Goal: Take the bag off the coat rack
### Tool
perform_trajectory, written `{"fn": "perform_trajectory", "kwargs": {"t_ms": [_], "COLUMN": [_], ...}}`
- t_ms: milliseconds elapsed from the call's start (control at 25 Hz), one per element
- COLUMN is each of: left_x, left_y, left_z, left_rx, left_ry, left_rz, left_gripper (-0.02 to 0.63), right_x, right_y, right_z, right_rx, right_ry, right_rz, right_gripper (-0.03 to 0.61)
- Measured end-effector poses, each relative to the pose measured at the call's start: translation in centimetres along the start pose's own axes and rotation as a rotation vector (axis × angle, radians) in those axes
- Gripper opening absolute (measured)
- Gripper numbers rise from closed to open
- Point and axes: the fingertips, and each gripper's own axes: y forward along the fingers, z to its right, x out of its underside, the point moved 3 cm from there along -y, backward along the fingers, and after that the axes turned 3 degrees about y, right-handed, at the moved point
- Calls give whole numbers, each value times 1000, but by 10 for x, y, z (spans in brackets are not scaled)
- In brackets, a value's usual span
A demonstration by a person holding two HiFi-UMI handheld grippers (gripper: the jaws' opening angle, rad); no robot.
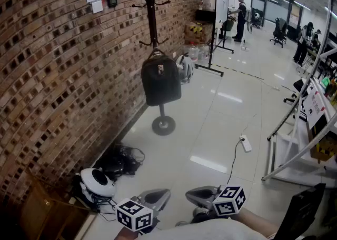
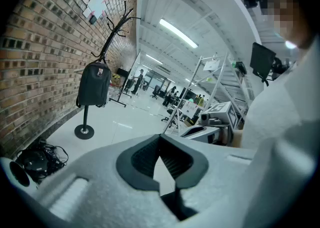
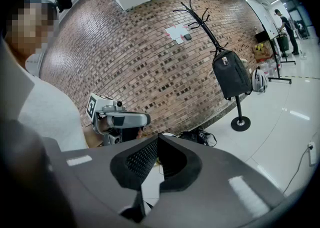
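Both tongs are pressed together with nothing between them. Left tongs and right tongs are held low, close to the person's body, side by side, tips pointing out over the floor.

Bag: dark, hanging on the rack beside the brick wall. Top handle is over one of the lower hooks. Body hangs straight down along the pole, long axis upright, bottom well clear of the round base. Neither tongs touches it.

Relation that matters: bag lies ahead across open floor, well apart from both tongs and apparently higher than them. In the head view it lines up almost over the left tongs, and the right sits a little further off to the side. Left looks marginally nearer, though the difference is small.

Judgement: task not started, and the approach comes first. Person must walk up, raise the tongs to handle height and spread them. Handle has to rise off the hook before the bag comes away, so lift along the upright axis, then out from the pole.

Hazard: cables by the wall lie left of the walking line.
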Motion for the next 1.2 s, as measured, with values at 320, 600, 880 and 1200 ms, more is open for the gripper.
{"fn": "perform_trajectory", "kwargs": {"t_ms": [320,600,880,1200], "left_x": [-17,-49,-80,-184], "left_y": [0,24,83,178], "left_z": [-13,-40,-97,-202], "left_rx": [-26,-54,-77,-87], "left_ry": [15,31,10,3], "left_rz": [20,48,29,66], "left_gripper": [0,0,0,0], "right_x": [-20,-70,-105,-222], "right_y": [5,-10,15,32], "right_z": [10,55,131,259], "right_rx": [32,46,-10,-8], "right_ry": [-61,-63,1,-24], "right_rz": [1,83,97,97], "right_gripper": [-2,-2,-2,-2]}}
